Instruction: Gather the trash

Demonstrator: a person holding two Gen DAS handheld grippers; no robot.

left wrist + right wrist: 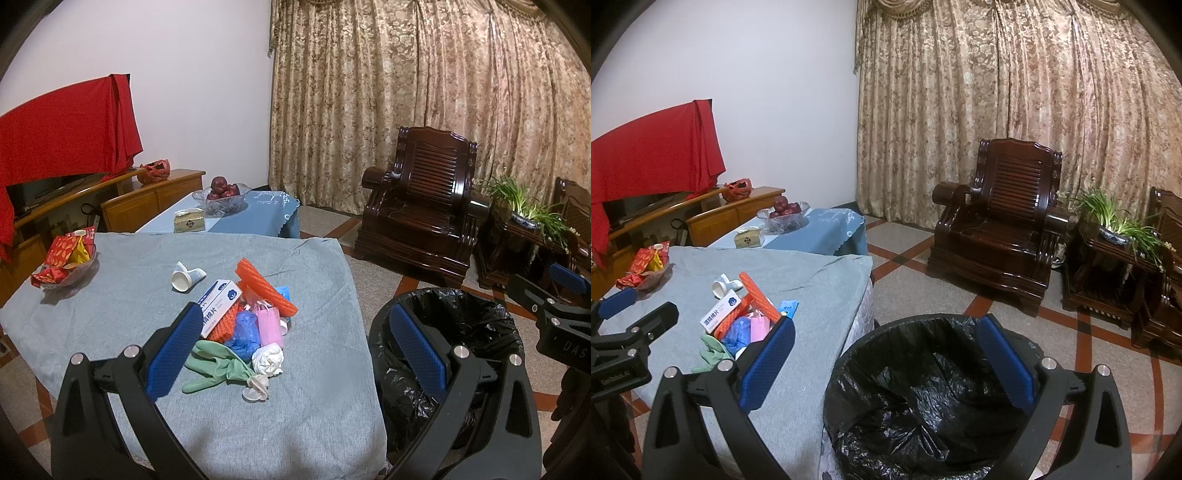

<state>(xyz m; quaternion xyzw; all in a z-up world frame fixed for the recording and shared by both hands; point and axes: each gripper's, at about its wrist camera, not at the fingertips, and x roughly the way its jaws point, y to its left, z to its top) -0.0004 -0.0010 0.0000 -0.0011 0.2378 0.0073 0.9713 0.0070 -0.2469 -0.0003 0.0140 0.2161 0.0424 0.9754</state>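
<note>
A pile of trash lies on the grey-clothed table (110, 302): a white and blue box (218, 301), orange foam net (264, 286), a paper cup (184, 278), a blue glove (243, 330), a pink mask (269, 325), a green glove (216, 363), crumpled white tissue (269, 359). The pile also shows in the right wrist view (738, 321). A bin with a black bag (923, 398) stands on the floor right of the table. My left gripper (295, 343) is open and empty above the near side of the pile. My right gripper (886, 358) is open and empty above the bin.
A glass bowl of red snack packets (64, 264) sits at the table's left. Behind stand a low table with a fruit bowl (221, 195) and tissue box (189, 220), a wooden TV cabinet (147, 195), a dark armchair (424, 206) and a potted plant (524, 210).
</note>
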